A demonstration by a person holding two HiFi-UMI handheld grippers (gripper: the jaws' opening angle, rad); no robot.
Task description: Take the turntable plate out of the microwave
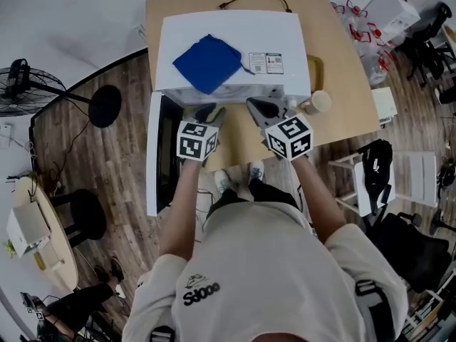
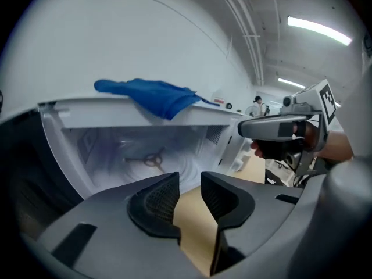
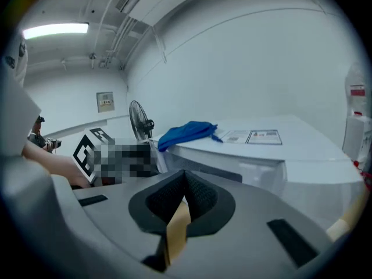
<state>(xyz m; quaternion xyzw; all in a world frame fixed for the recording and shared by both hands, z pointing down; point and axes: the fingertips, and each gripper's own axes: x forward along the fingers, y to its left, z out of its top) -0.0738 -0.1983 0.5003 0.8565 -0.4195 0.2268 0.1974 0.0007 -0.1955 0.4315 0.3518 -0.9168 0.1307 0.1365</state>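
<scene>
Looking down on one white microwave (image 1: pixel 231 55) standing on a brown surface (image 1: pixel 342 77). Its door (image 1: pixel 152 155) is swung open to the left, and one blue cloth (image 1: pixel 208 63) lies on its top. Two claws are held at the open front. The left claw (image 2: pixel 189 185) has its jaws a narrow way apart with nothing between them. The right claw (image 3: pixel 185 182) is closed tight and empty. One turntable plate (image 2: pixel 125 170) lies on the cavity floor. It is clear glass, faint and hard to make out, with a small spoked hub (image 2: pixel 153 159) showing through its middle. From above, the microwave's top hides the cavity.
</scene>
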